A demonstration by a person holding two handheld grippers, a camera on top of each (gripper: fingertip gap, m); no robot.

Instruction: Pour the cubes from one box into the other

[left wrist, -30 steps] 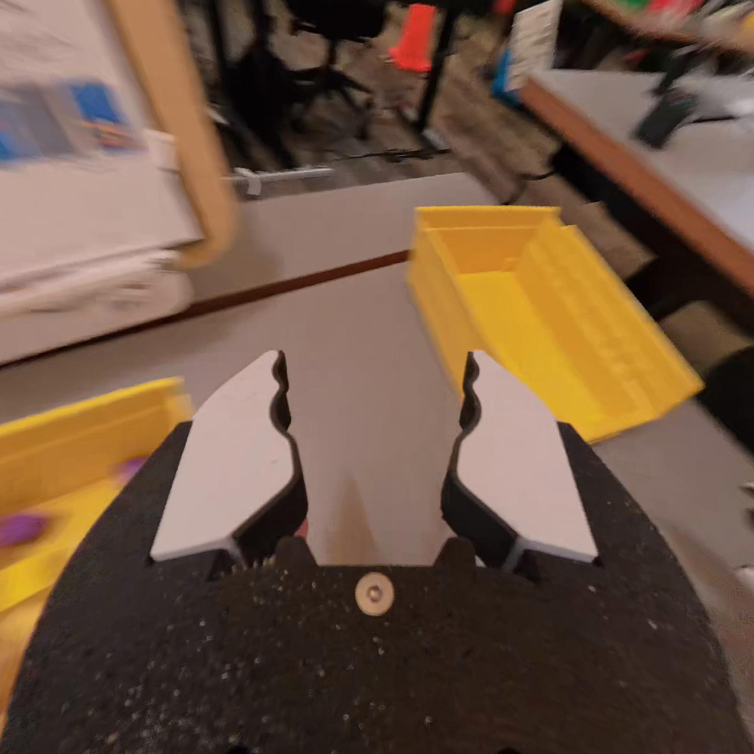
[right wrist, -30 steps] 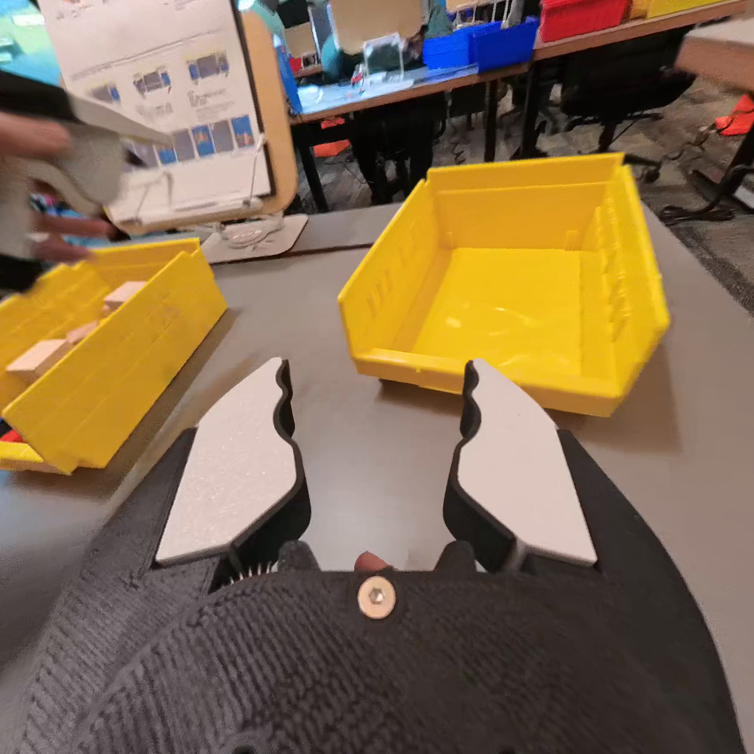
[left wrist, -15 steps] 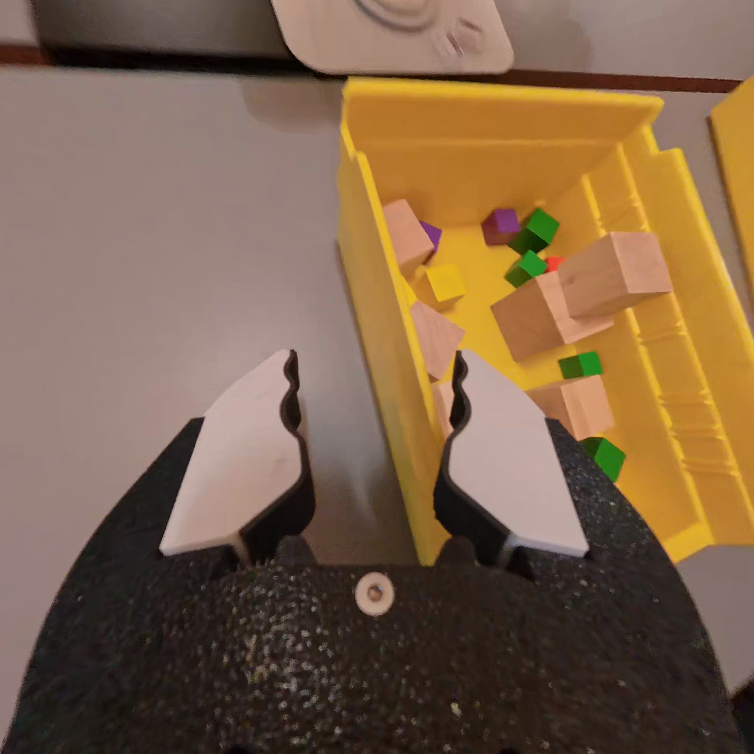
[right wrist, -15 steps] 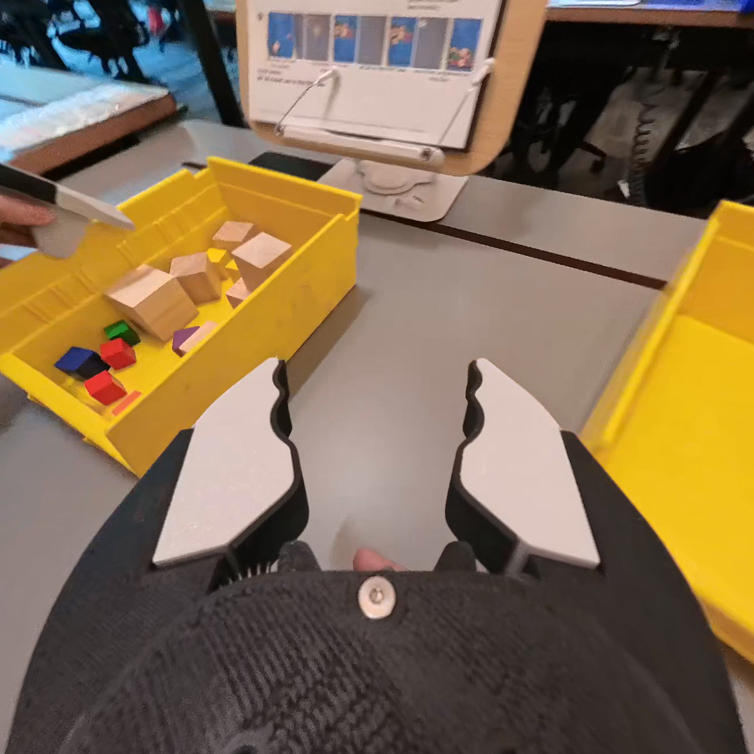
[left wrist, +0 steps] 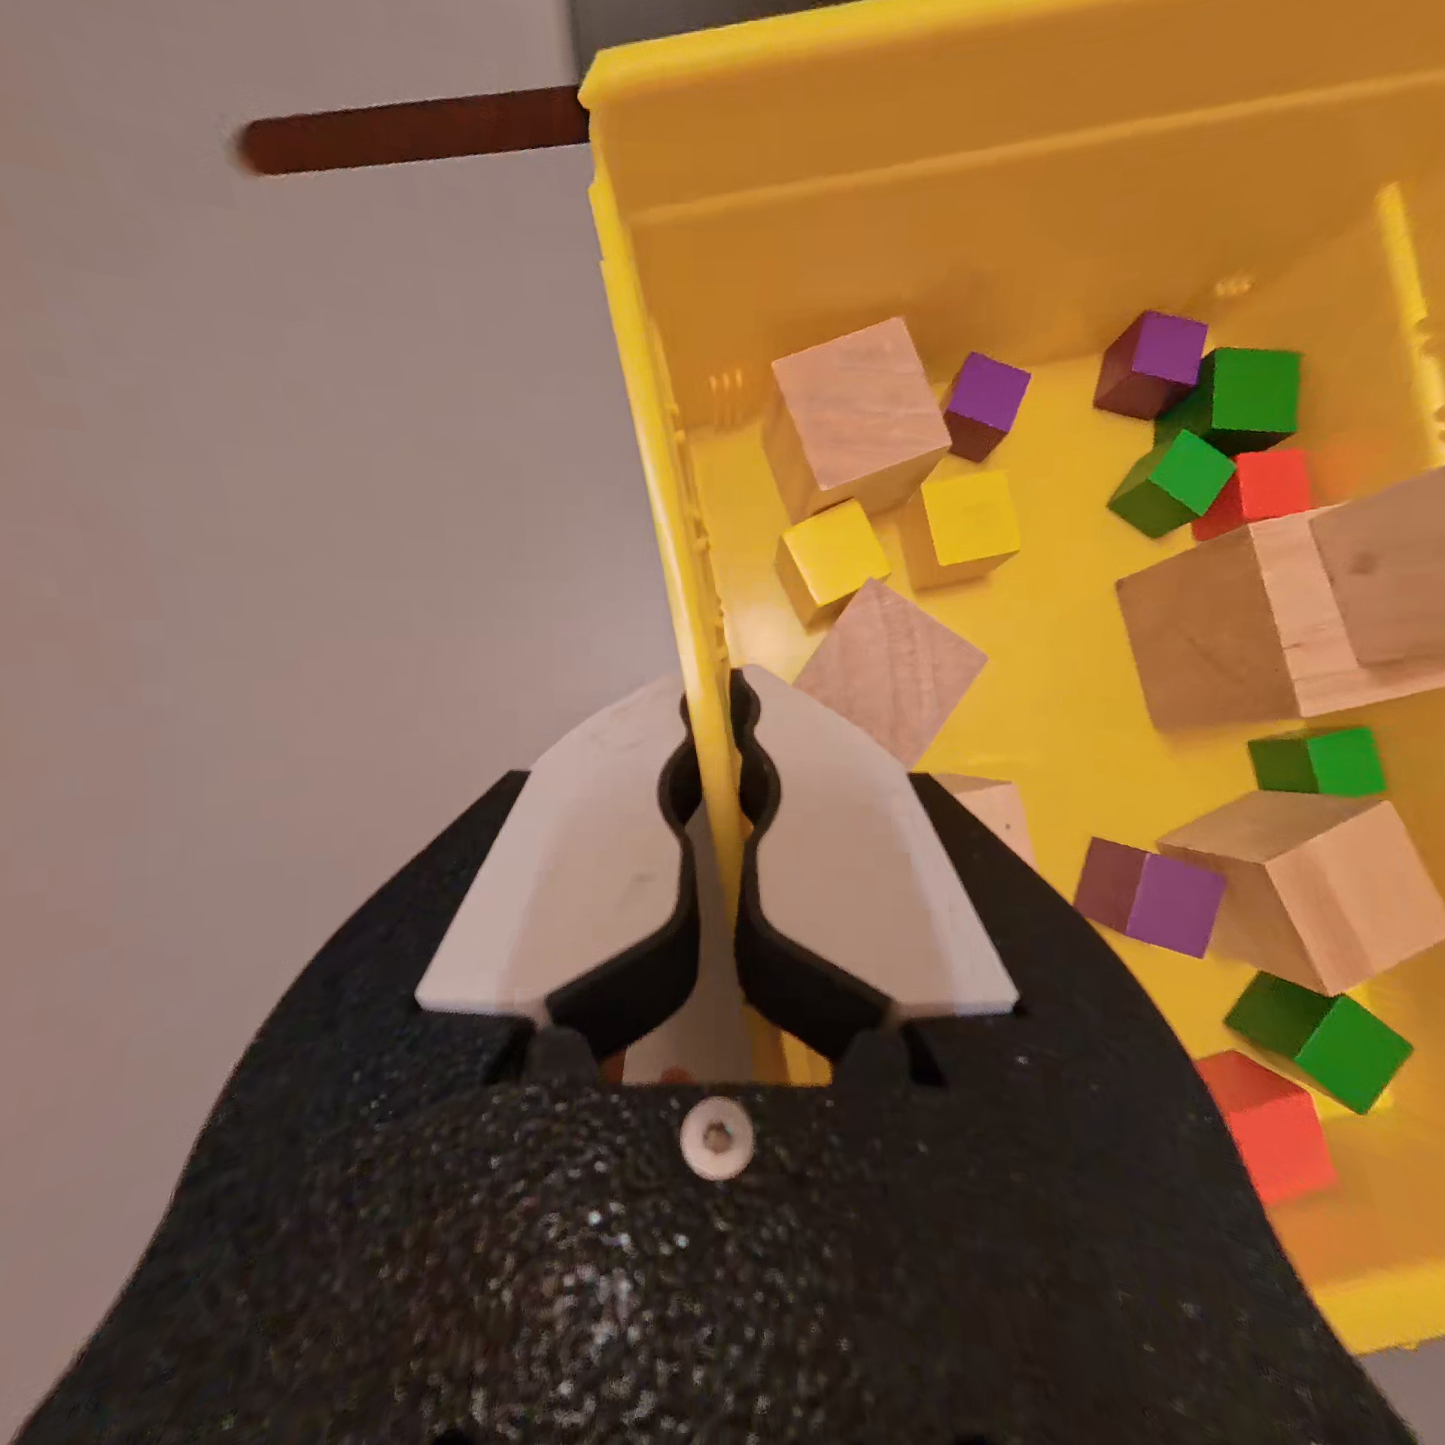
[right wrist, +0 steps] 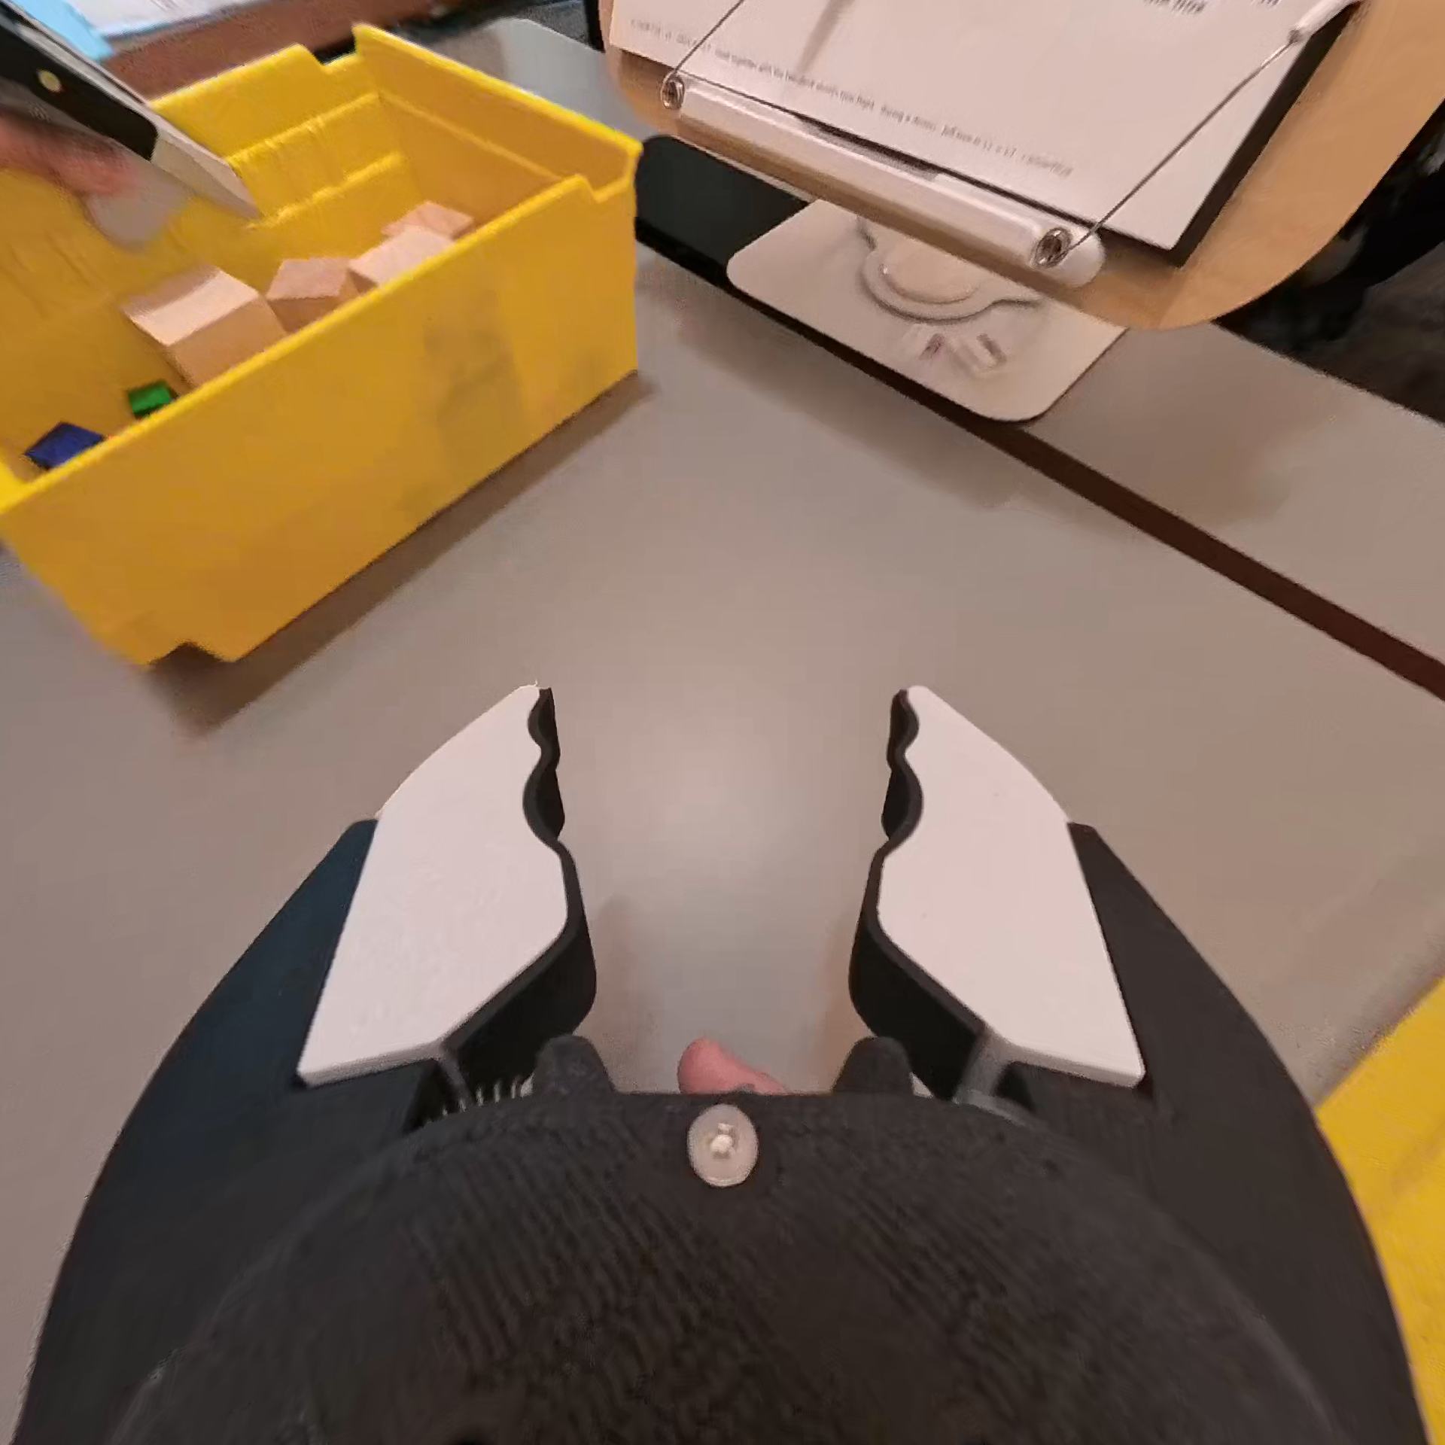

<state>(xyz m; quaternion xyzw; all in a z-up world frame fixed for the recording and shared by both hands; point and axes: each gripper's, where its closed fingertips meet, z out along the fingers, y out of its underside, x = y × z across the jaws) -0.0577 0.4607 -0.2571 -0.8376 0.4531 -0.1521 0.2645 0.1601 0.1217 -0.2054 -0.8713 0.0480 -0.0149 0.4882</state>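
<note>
A yellow box holds several cubes: plain wooden cubes and small purple, green, yellow and red ones. My left gripper is shut on the box's left side wall, one finger outside and one inside. In the right wrist view the same box stands at the left on the grey table, with the left gripper's finger at its far wall. My right gripper is open and empty above the bare table. A corner of the second yellow box shows at the lower right.
A wooden document stand with a white base stands at the back of the table, right of the filled box. A dark seam runs across the grey table.
My left gripper has moved down onto the filled box's side wall and shut on it. My right gripper has swung left and nearer the table, so the empty box has slid almost out of view.
</note>
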